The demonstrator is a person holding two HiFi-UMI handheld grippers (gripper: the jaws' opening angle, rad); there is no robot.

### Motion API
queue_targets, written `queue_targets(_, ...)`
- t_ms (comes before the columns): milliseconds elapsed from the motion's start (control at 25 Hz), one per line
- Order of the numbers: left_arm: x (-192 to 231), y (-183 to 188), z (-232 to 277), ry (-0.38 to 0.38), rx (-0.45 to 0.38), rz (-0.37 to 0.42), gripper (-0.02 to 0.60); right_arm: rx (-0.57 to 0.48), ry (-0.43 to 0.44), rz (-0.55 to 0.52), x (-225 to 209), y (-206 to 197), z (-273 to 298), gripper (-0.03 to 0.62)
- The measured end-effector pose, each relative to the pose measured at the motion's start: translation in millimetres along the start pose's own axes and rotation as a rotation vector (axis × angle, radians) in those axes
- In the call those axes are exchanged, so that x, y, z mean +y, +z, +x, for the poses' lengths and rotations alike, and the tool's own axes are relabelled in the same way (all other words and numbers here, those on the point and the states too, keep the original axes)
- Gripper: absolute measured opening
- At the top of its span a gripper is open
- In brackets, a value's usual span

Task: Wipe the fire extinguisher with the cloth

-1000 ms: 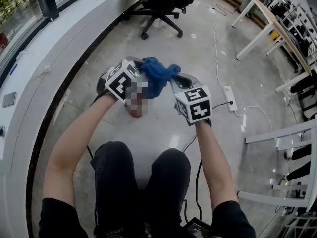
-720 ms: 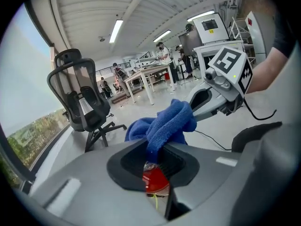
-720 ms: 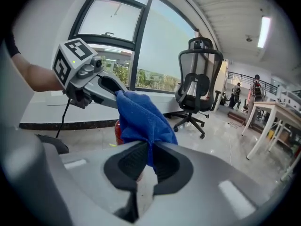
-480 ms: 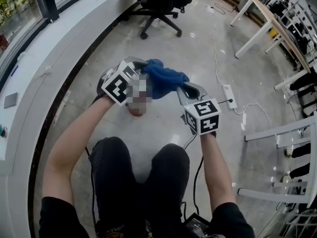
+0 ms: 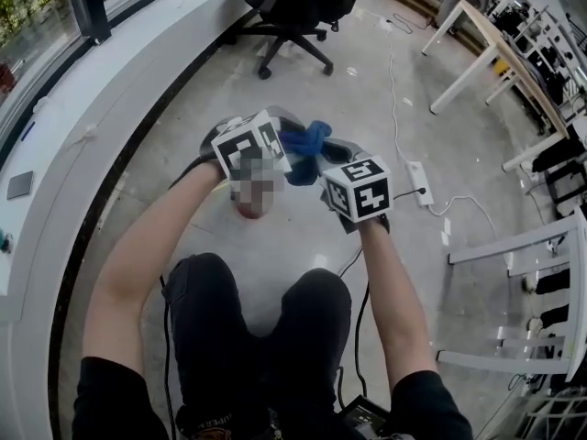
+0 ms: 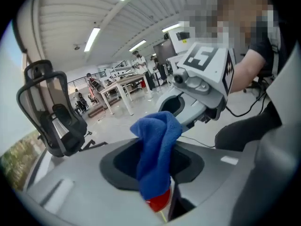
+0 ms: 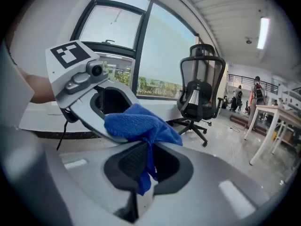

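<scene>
A blue cloth (image 5: 308, 143) is bunched between my two grippers above the floor. My right gripper (image 5: 326, 151) is shut on the cloth (image 7: 140, 124), which hangs down through its jaws. My left gripper (image 5: 290, 128) has just been opening; its jaws stand apart with the cloth (image 6: 157, 149) draped loosely between them. Under the left gripper, the red top of the fire extinguisher (image 5: 249, 211) shows beneath a mosaic patch. A bit of the red extinguisher (image 6: 160, 202) also peeks out below the cloth. The two grippers almost touch.
A black office chair (image 5: 295, 7) stands ahead on the tiled floor. A white power strip (image 5: 424, 181) and its cables lie to the right, with white tables (image 5: 500, 39) beyond. A curved white sill (image 5: 83, 126) runs along the left. The person's knees (image 5: 266, 310) are below.
The left gripper has moved right and rolled, closing in on the right gripper. Its jaws have spread. The cloth is bunched smaller between the two grippers.
</scene>
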State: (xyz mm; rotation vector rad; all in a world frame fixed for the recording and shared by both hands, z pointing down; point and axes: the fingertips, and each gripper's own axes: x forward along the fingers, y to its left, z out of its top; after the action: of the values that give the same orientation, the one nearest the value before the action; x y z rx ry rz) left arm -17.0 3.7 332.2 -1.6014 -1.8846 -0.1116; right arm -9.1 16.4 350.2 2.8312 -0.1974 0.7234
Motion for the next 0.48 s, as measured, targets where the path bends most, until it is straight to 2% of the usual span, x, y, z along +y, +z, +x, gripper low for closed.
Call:
queue_targets(40, 3, 0, 3, 0.010, 0.010, 0.021, 0.089, -0.007, -0.002, 0.002, 0, 0, -2, 0.023)
queue_targets(80, 7, 0, 4, 0.023, 0.007, 0.020, 0.048, -0.016, 0.000, -0.002, 1, 0, -4, 0.025)
queue_targets(240, 31, -14, 2, 0.095, 0.005, -0.059, 0.037, -0.045, 0.019, -0.008, 5, -4, -19, 0.072)
queue_targets(480, 54, -63, -15, 0.192, 0.018, -0.202, 0.037, -0.089, -0.030, 0.012, 6, -2, -26, 0.072)
